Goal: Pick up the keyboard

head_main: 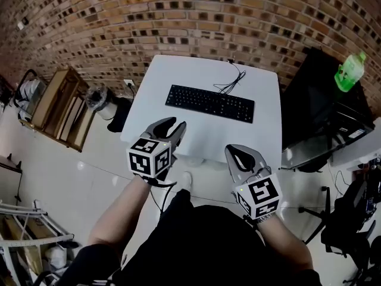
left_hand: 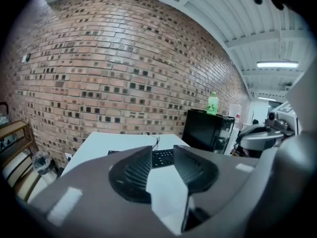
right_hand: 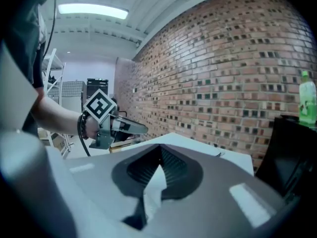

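We have a flat black computer keyboard (head_main: 209, 103) lying on the white rectangular bench (head_main: 178, 70). It sits in the far half, square to the red brick wall (head_main: 178, 16). Its thin black cable (head_main: 233, 81) is looped on the bench top just behind it.

The left gripper (head_main: 177, 124) hovers over the near-left part of the bench. It is short of the keyboard and not touching it. Its fingers (left_hand: 134, 171) stand partly apart with a clear gap and nothing between them. In the left gripper view we see a strip of the keyboard through that gap, further off on the bench.

The right gripper (head_main: 237, 150) is at the near edge of the bench, right of centre, also apart from the keyboard. Its fingers (right_hand: 173, 168) are closed tip to tip and grip nothing.

Both grippers point towards the wall and slightly down, and the keyboard lies ahead of both. The left one looks a bit closer to it, but the wide-angle bend makes that hard to judge.

A green plastic bottle (head_main: 349, 72) stands on a black cabinet (head_main: 306, 100) to the right of the bench. A wooden shelf unit (head_main: 59, 106) stands on the floor to the left.
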